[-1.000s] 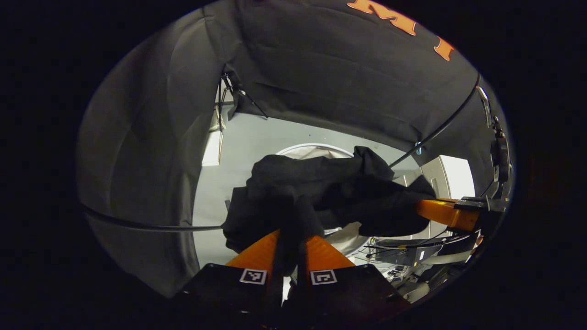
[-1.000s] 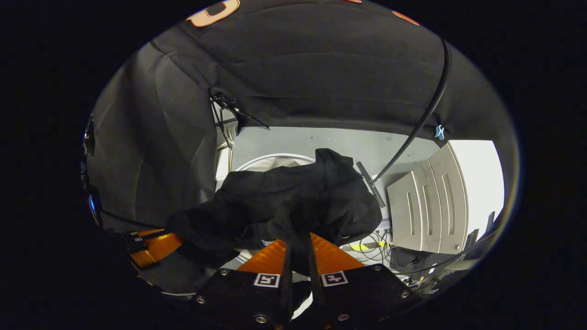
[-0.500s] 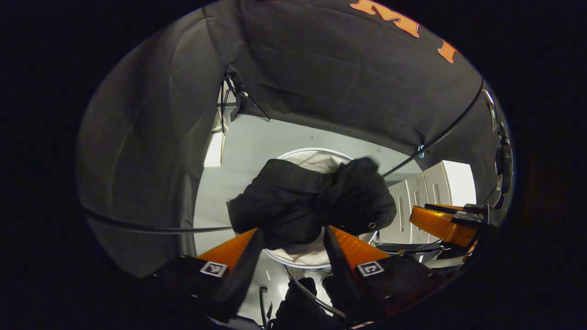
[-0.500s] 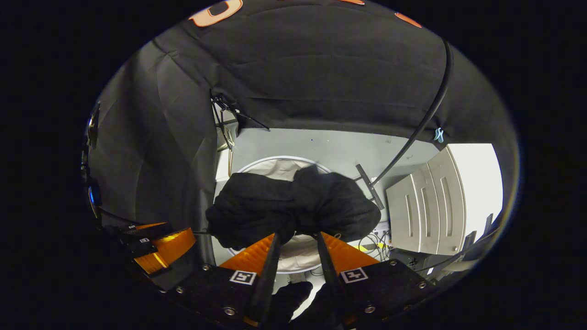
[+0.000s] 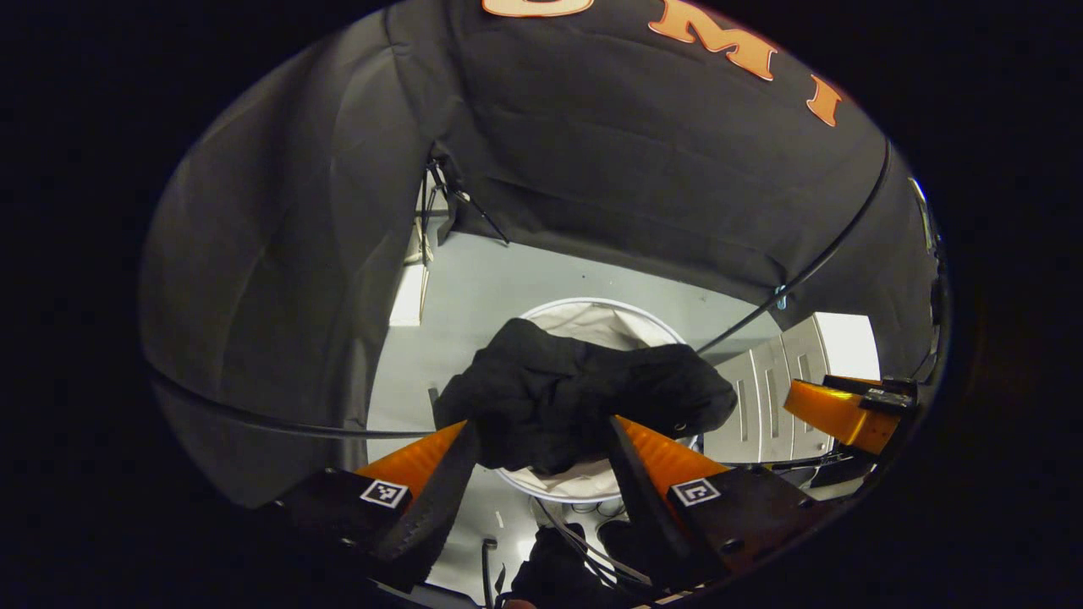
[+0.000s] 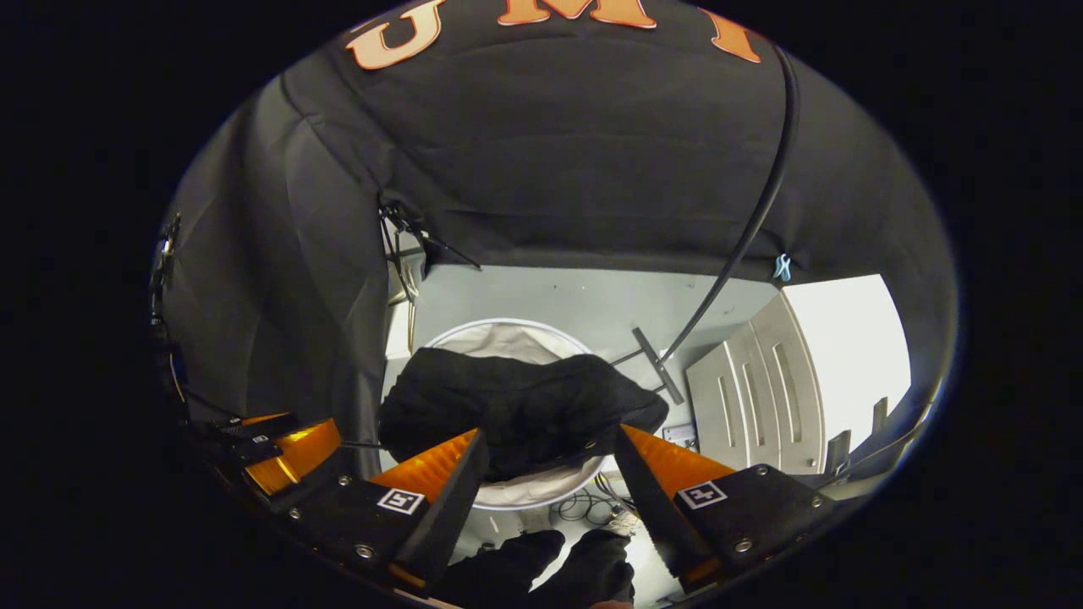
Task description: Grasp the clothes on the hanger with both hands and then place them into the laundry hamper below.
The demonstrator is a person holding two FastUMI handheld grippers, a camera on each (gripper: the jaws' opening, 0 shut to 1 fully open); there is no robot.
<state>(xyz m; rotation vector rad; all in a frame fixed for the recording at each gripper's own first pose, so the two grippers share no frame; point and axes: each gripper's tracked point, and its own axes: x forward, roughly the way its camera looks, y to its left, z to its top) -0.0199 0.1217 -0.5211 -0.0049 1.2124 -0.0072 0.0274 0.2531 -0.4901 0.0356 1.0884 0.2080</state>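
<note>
A black garment lies bunched across the mouth of the round white laundry hamper on the grey floor below. My left gripper is open above it, its fingers spread wide and apart from the cloth. In the right gripper view the same black garment drapes over the hamper, and my right gripper is open above it with nothing held. The right gripper shows at the right edge of the left gripper view. The left gripper shows at the left of the right gripper view.
Black booth cloth hangs behind and to the left. A black cable slants down to a stand foot beside the hamper. A white panelled cabinet stands to the right. Loose cables lie on the floor near the hamper.
Both grippers went from shut on the black garment to wide open. The garment dropped and now rests on the hamper's mouth. Both grippers have lifted slightly.
</note>
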